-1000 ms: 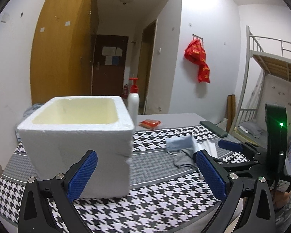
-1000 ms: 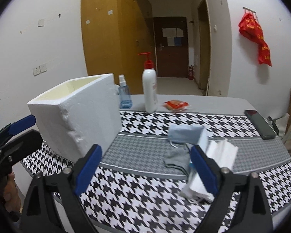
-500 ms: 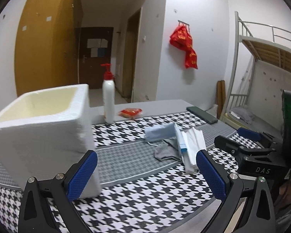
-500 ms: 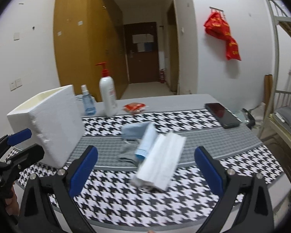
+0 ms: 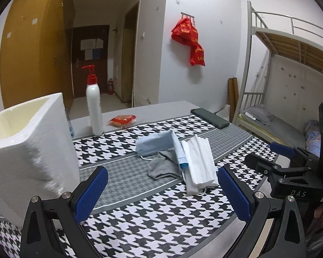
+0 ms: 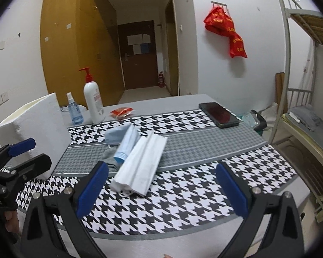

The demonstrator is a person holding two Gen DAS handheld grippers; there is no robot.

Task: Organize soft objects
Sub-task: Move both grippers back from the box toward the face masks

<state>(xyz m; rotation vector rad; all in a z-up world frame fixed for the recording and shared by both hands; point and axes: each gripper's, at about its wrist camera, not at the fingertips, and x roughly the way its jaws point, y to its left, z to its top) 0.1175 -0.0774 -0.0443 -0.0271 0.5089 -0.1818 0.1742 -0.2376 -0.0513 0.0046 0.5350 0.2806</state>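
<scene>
I hold both tools above the near edge of the table, and nothing is picked up yet. My left gripper [image 5: 161, 190], along the bottom of its view, has its blue pads spread wide with nothing between them; my right gripper [image 6: 162, 188] is spread just as wide and bare.

The soft things all lie in one loose heap at the centre of both frames: the white mask stack [image 6: 140, 164] nearest me, the blue masks [image 6: 123, 138] behind it, and a grey cloth [image 5: 164, 167] partly beneath them.

The foam box [image 5: 30, 148] stands at the left of the frame, well apart from the heap. What I can see of its inside looks bare. So, as I judge it, every piece is yet to be sorted.
</scene>
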